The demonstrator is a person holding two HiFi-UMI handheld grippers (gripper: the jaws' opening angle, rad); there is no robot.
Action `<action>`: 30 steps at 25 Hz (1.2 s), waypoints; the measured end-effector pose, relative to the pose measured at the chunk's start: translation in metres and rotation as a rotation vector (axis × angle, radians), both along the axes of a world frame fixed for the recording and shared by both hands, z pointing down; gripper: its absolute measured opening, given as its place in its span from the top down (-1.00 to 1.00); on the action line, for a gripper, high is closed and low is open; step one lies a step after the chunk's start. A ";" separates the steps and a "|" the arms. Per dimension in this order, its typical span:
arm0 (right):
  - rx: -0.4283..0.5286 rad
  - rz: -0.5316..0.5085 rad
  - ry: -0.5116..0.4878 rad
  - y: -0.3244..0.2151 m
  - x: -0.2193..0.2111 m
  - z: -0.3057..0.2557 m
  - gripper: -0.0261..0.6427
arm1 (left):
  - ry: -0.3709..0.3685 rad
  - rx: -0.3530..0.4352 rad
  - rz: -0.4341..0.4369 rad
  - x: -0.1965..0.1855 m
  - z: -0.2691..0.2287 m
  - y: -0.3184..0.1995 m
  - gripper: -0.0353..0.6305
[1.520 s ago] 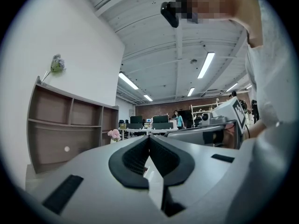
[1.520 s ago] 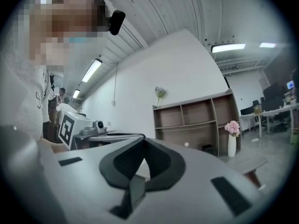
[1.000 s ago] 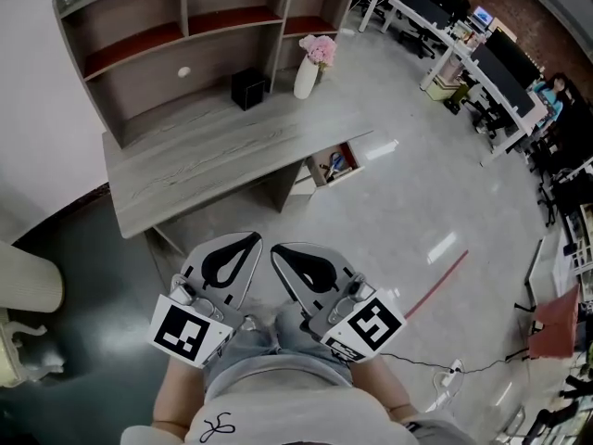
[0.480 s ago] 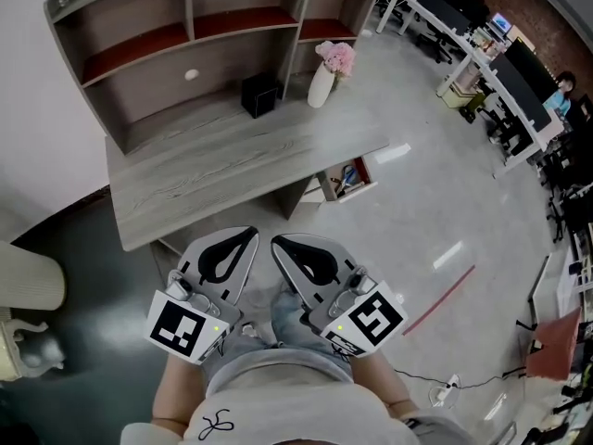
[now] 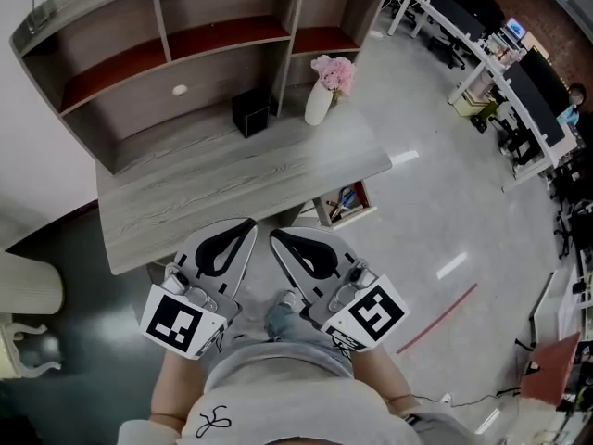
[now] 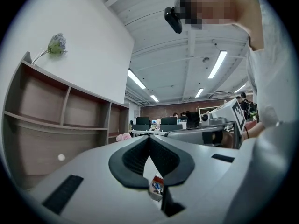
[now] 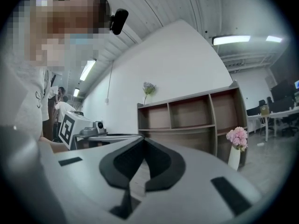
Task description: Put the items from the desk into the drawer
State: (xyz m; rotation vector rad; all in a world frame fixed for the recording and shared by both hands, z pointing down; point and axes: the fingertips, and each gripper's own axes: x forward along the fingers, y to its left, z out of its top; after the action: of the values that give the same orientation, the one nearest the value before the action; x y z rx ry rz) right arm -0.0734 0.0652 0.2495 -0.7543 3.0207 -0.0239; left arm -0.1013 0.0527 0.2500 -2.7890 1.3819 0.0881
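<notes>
A grey wooden desk (image 5: 195, 193) with a shelf hutch (image 5: 167, 44) stands ahead of me. On it sit a black box (image 5: 250, 113) and a white vase of pink flowers (image 5: 321, 98). Below the desk's right end an open drawer (image 5: 345, 202) holds a few small items. My left gripper (image 5: 248, 224) and right gripper (image 5: 275, 236) are held side by side near my waist, short of the desk's front edge, both shut and empty. The left gripper's (image 6: 149, 137) jaws meet at the tip, with the drawer (image 6: 157, 186) showing below them. The right gripper (image 7: 142, 139) points toward the hutch (image 7: 191, 113) and vase (image 7: 235, 148).
A pale chair (image 5: 28, 290) stands at the left on a dark floor patch. Grey polished floor stretches right of the desk, with a red line (image 5: 435, 318) on it. Office desks with monitors (image 5: 519, 72) and chairs stand at the far right.
The view has shifted toward the desk, which now lies closer beneath me and further left. Both grippers stay shut in the same pose near my body.
</notes>
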 end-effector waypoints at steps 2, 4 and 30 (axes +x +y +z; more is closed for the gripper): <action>0.001 -0.016 -0.004 -0.016 0.008 -0.001 0.90 | -0.007 -0.001 -0.014 0.008 -0.001 -0.015 0.86; 0.006 -0.034 -0.008 -0.031 0.016 -0.003 0.90 | -0.013 0.001 -0.025 0.017 -0.002 -0.030 0.86; -0.041 -0.014 -0.051 -0.151 0.053 0.014 0.90 | -0.043 -0.018 -0.033 0.050 0.010 -0.149 0.86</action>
State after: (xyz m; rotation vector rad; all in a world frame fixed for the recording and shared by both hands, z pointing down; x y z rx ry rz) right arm -0.0203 -0.0858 0.2633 -0.7248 2.9859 -0.1038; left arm -0.0516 -0.0960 0.2601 -2.7639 1.4252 0.0155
